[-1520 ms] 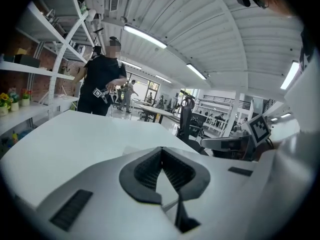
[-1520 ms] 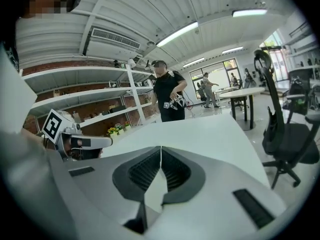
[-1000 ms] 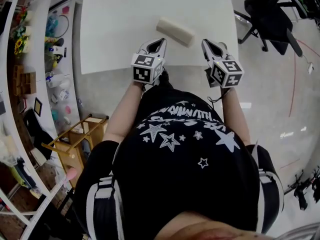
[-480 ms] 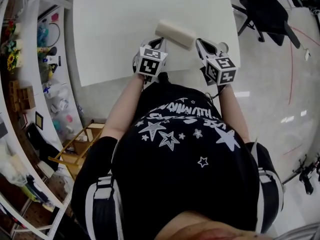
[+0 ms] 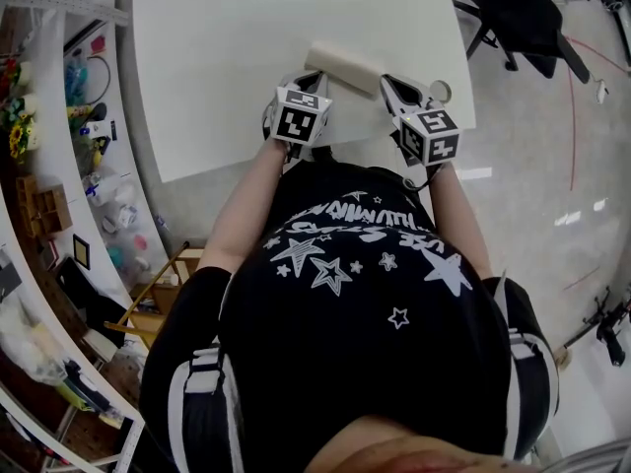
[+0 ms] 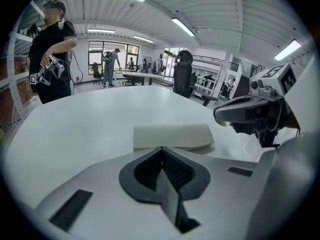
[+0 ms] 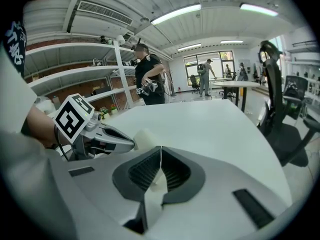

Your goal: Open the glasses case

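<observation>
A closed cream glasses case (image 5: 345,67) lies on the white table (image 5: 227,57) near its front edge. My left gripper (image 5: 312,81) is shut, its tips just short of the case's left end. In the left gripper view the case (image 6: 172,135) lies directly beyond the closed tips of the left gripper (image 6: 161,149). My right gripper (image 5: 388,81) is shut too, at the case's right end. In the right gripper view, a rounded end of the case (image 7: 144,138) shows just past the tips of the right gripper (image 7: 160,148). Neither gripper holds anything.
A small round object (image 5: 440,91) sits by the table's right front corner. A black office chair (image 5: 513,13) stands to the right, shelves with clutter (image 5: 59,116) and a wooden stool (image 5: 163,284) to the left. A person (image 6: 52,54) stands beyond the table.
Both grippers have sunk and moved forward, closing in on the two ends of the case. The case has not moved on the table.
</observation>
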`<state>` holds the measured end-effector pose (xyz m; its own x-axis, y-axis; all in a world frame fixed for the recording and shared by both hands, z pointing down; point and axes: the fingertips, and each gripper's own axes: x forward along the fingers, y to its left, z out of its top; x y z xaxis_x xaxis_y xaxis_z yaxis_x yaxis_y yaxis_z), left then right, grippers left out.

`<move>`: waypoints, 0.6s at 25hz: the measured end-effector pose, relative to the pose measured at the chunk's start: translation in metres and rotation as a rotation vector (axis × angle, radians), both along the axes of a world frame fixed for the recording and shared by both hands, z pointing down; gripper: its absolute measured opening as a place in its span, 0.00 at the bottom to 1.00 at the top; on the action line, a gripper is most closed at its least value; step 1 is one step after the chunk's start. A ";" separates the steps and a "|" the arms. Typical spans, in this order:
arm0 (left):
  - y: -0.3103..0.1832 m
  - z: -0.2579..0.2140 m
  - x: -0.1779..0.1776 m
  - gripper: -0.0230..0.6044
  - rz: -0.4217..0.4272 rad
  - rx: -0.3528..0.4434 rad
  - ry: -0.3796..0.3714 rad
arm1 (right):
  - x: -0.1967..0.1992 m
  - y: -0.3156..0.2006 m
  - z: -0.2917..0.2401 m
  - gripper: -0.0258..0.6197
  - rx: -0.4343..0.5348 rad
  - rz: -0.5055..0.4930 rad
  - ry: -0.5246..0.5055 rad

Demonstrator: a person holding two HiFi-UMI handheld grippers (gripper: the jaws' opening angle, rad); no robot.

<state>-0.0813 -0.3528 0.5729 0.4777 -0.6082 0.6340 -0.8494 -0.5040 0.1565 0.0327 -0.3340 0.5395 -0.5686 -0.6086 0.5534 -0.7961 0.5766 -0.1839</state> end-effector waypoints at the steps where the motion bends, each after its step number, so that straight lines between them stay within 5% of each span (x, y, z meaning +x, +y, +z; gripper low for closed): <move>1: -0.001 0.000 0.001 0.06 0.006 0.006 -0.002 | 0.000 0.000 0.001 0.05 -0.001 0.002 0.002; 13: -0.002 0.005 0.000 0.06 0.004 -0.021 0.007 | -0.008 0.005 0.014 0.06 0.040 -0.106 0.163; 15: -0.002 0.005 0.002 0.06 0.004 -0.022 0.007 | -0.012 0.004 0.014 0.16 0.075 -0.146 0.195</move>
<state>-0.0798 -0.3551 0.5774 0.4845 -0.5920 0.6441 -0.8463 -0.5036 0.1737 0.0210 -0.3303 0.5532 -0.5404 -0.5710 0.6181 -0.7194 0.6945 0.0126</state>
